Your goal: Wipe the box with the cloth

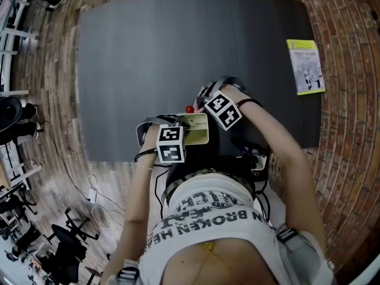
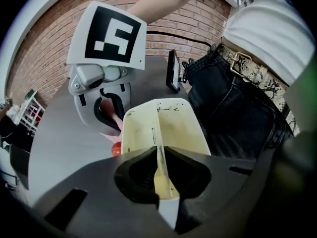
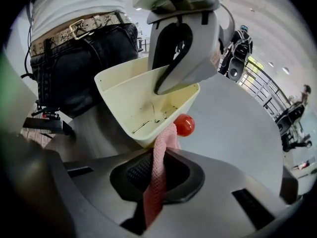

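Left gripper view: your left gripper [image 2: 161, 185] has its jaws pressed together on one thin wall of the box [image 2: 171, 125], the wall's edge running straight up between the pads. Box is cream-coloured, open, tipped, with dark scuff marks on the inside. Right gripper view: your right gripper [image 3: 154, 182] is pinching the cloth [image 3: 159, 155], a pink knit strip squeezed flat between the pads. The strip's free end reaches up to the lower outside edge of the box [image 3: 133, 103] and touches it there. A small red ball [image 3: 184, 125] sits just beside that contact point, on the right; cannot tell whether it is fixed to anything. The left gripper's jaw shows in this view too, hooked over the far wall of the box. Head view: both grippers meet at the near edge of the table [image 1: 178, 52], a dark grey top, the left gripper [image 1: 185, 130] on the near left of the box [image 1: 199, 129], the right gripper [image 1: 205, 107] at its far right. The red ball [image 1: 189, 108] shows just beyond the box. Each gripper's marker cube faces up. A yellow-green booklet [image 1: 305, 66] lies well apart, at the table's right edge. Wood planks border the table on the left, brick on the right.
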Tool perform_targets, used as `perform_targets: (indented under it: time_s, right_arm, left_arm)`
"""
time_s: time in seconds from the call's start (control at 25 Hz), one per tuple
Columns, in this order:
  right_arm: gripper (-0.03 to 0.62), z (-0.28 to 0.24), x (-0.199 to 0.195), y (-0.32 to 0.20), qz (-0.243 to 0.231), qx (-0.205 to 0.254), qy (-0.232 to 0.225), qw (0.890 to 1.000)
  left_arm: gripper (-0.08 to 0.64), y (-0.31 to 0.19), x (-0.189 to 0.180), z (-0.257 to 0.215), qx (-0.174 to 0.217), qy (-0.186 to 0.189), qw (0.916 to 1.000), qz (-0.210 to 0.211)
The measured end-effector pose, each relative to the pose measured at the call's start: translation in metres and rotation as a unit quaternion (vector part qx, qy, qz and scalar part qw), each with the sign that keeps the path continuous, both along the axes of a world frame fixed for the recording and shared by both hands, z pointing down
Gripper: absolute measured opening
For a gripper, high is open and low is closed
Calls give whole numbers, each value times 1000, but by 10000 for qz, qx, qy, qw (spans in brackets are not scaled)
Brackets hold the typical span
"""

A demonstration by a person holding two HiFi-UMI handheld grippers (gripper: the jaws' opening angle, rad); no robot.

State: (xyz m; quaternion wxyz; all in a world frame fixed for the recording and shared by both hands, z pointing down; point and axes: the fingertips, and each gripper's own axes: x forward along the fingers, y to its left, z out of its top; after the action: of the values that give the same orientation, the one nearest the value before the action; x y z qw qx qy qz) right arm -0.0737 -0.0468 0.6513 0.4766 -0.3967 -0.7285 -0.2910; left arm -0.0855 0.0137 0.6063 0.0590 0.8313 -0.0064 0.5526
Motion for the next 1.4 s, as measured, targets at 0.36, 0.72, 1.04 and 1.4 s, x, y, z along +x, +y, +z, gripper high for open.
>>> perform_targets:
  time_s: [0.36,0.72,1.04,1.4]
  right_arm:
    - [17,0,10,3,383,70,-167,9991]
    - [17,-16,20,12,2361,-1153,-624,9628]
    - [17,-31,21,21,3384,-1794,-1090,9173]
    - [17,-38,28,48,3862,-2108,-1342,8879]
  left_arm:
    - [35,-2,0,1,-88,56,9998,-146]
    - [38,0,-4,0,9,63,9998,-167]
    - [38,-1,-6,1,0,24,9998,-193]
    - [38,-1,-5,3,63,-24,9998,-166]
